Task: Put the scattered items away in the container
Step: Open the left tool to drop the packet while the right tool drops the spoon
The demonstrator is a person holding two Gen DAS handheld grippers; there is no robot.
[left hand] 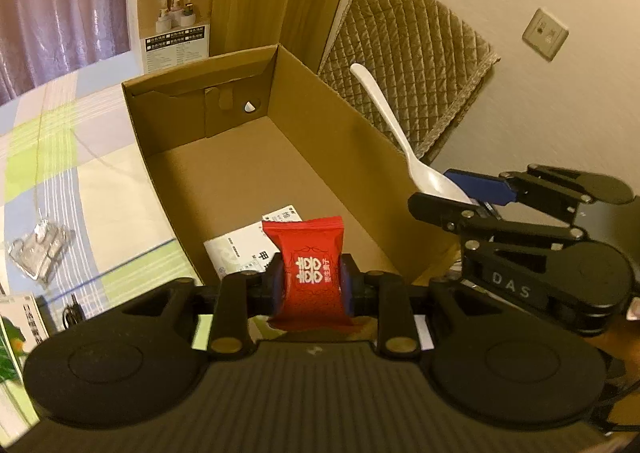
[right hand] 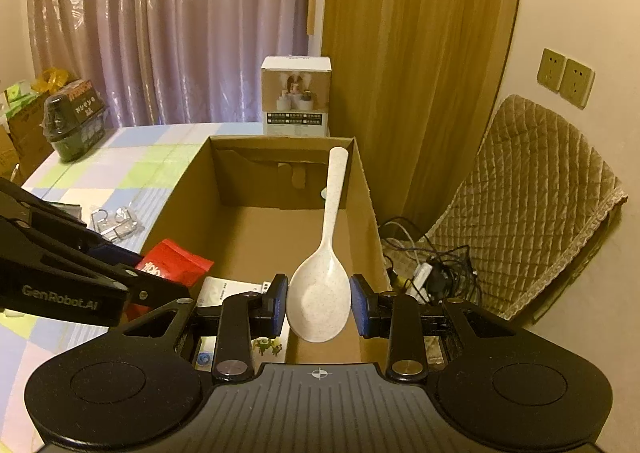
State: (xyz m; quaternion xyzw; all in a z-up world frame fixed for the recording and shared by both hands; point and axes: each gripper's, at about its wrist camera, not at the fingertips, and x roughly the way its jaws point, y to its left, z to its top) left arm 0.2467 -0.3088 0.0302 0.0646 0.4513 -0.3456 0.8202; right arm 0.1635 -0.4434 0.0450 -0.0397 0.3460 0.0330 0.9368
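My desk wears a checked cloth of blue, green and white. On it stand the open cardboard box, a white carton just behind it, a dark jar at the far left, and a clear packet left of the box.

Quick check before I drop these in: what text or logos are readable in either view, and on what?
"DAS": right gripper body.
"GenRobot.AI": left gripper arm.
White double-happiness "囍" sign: red packet in the left gripper; the small line under it is too blurred.
White carton labels: too small.
Paper in the box: print unreadable.
Black package: lettering blurred.
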